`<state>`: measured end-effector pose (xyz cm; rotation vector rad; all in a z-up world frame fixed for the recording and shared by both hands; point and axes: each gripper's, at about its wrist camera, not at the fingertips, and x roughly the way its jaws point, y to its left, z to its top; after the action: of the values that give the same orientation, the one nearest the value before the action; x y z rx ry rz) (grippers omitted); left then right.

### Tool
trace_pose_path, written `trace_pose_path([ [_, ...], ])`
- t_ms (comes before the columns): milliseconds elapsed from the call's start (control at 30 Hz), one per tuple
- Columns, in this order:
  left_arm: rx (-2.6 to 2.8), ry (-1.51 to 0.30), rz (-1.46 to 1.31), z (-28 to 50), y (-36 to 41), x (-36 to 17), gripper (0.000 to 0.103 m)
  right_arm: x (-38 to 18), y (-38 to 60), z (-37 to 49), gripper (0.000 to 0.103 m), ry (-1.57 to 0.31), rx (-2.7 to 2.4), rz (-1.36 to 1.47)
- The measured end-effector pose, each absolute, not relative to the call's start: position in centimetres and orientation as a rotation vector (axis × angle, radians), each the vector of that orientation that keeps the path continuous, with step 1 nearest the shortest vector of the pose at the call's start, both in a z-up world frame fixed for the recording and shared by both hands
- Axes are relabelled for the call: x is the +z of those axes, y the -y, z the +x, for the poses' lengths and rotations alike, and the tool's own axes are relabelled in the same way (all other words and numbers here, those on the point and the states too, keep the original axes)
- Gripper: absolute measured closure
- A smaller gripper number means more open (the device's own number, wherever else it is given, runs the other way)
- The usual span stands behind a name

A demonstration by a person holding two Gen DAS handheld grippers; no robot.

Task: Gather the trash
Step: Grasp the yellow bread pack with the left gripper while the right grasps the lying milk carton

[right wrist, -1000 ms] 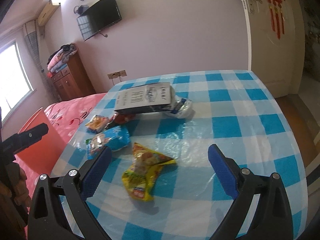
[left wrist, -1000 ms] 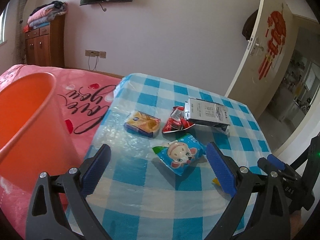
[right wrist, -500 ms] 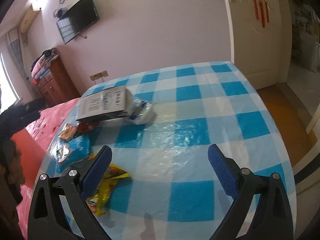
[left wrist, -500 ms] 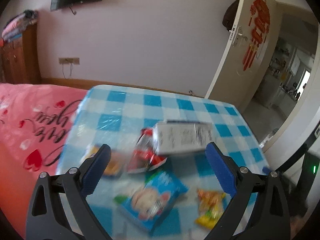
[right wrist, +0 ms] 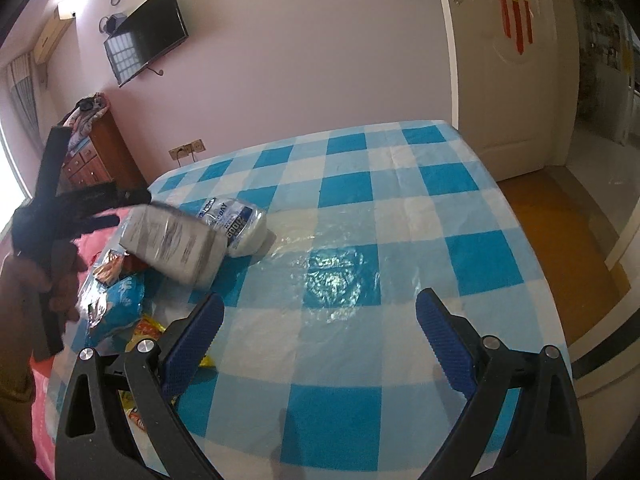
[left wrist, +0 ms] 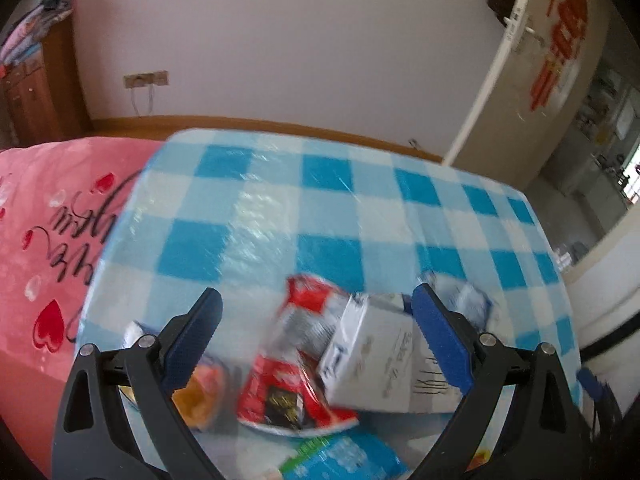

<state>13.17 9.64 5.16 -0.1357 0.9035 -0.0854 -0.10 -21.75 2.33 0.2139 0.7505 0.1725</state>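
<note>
White crumpled plastic bag [right wrist: 236,226] on checked table: blue print, letters "DAY" legible, rest too creased to read. Pink bedspread [left wrist: 60,216] beside table: black cursive script, partly cut off, unreadable. White carton [left wrist: 384,360]: small print lines, blurred. Red door ornament [left wrist: 560,32]: characters indistinct.

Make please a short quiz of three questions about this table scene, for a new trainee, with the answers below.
1. True or false: the left gripper is shut on the red wrapper.
2. What does the grey box partly lie on? A) white bag B) television C) door
3. What pattern has the tablecloth?

Key: 1. False; its jaws stand open above the trash. 2. A. 3. Blue and white checks.
</note>
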Motion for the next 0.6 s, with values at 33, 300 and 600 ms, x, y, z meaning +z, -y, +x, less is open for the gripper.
trace_pose_path([
  [33,-0.096,-0.916,-0.127,12.7,-9.2,4.9,0.007,2.4,21.7,0.1,0.007,-0.751,0.175,0.214],
  [300,-0.201,-0.970,-0.036,8.4,-5.6,3.1,0.007,3.0,20.9,1.9,0.007,-0.757,0.212,0.199],
  [600,-0.170,-0.867,-0.131,5.2,-9.9,5.5,0.007,2.8,18.6,3.8,0.007,-0.786,0.301,0.180],
])
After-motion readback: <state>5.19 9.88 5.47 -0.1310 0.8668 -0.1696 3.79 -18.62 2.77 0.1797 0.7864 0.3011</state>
